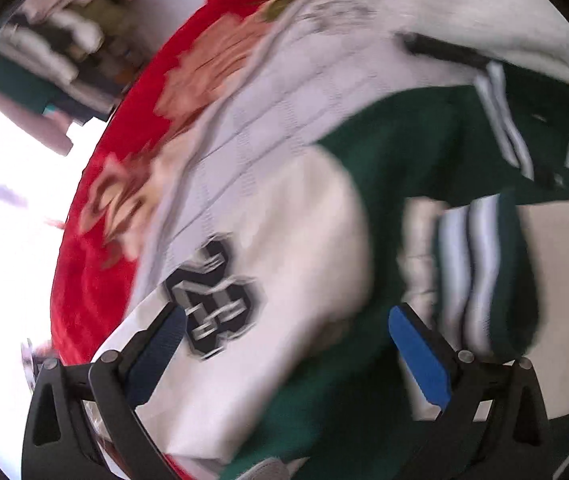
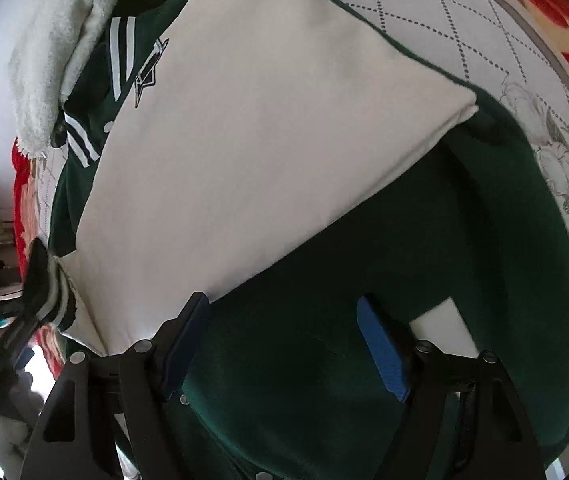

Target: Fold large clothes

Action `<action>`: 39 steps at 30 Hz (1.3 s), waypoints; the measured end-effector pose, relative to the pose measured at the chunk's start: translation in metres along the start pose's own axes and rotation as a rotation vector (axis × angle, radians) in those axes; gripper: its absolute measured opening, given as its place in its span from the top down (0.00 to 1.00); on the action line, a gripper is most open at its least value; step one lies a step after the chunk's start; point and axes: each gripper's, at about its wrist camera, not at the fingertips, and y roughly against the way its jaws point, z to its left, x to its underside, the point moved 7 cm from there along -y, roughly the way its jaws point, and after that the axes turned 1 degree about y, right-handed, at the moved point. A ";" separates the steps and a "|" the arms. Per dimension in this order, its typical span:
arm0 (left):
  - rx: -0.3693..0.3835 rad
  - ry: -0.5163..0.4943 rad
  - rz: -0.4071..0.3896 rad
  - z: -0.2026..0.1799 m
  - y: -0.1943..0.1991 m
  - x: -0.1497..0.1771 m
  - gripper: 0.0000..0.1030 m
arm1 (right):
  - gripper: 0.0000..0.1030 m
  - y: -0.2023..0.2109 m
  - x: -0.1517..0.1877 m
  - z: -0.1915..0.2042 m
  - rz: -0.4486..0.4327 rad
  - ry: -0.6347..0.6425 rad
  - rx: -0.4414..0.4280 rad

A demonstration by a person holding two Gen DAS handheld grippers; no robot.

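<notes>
— Jacket, green body with cream sleeves, lies spread on the bed under both of my claws. One cream sleeve is folded in across the chest; its striped cuff sits at the far edge.

— And your claws?

— My right claw stands wide with nothing between the pads, hanging over the dark green body just below the sleeve's edge. My left claw is wide too and empty, over the cream panel with the stitched number patch.

— What worries you?

— The body looks like thick, plush fabric, and the sleeves smoother and stiffer. If I pinch only the top layer of green, I judge the layer beneath will stay put and the fold will come out crooked. The folded sleeve could also slide off as the body lifts, since nothing pins it.

— Anything nearby?

— A fluffy pale garment lies touching the collar end, near the striped knit collar. Dragging the jacket might snag it. The quilted white bedspread, stitched in diamonds, and the red flowered blanket beside it are soft, so a hard press could bunch them up with the hem.

— The left view?

— Blurred; I cannot tell finer detail there.
</notes>
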 end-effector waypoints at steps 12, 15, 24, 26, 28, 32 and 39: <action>0.452 -0.045 0.149 -0.085 0.036 0.004 0.00 | 0.25 0.009 -0.008 0.015 0.003 0.028 0.004; 0.341 -0.191 0.174 -0.132 0.004 0.009 0.09 | 0.25 0.004 -0.008 0.010 0.018 0.015 0.021; 0.410 -0.172 0.001 -0.141 0.025 -0.011 0.68 | 0.25 0.004 -0.007 0.006 0.007 0.000 0.002; 0.469 -0.137 -0.079 -0.139 0.054 -0.023 0.71 | 0.25 0.004 -0.005 0.004 0.000 -0.002 -0.004; 0.557 -0.075 -0.168 -0.130 0.085 -0.040 0.71 | 0.25 0.002 -0.005 0.002 -0.004 -0.015 -0.013; 0.600 0.016 -0.193 -0.107 0.073 -0.072 0.65 | 0.25 0.002 -0.004 -0.001 -0.007 -0.024 -0.014; 0.486 0.209 0.081 -0.035 -0.032 -0.057 0.38 | 0.25 0.008 -0.008 0.003 -0.010 -0.003 -0.009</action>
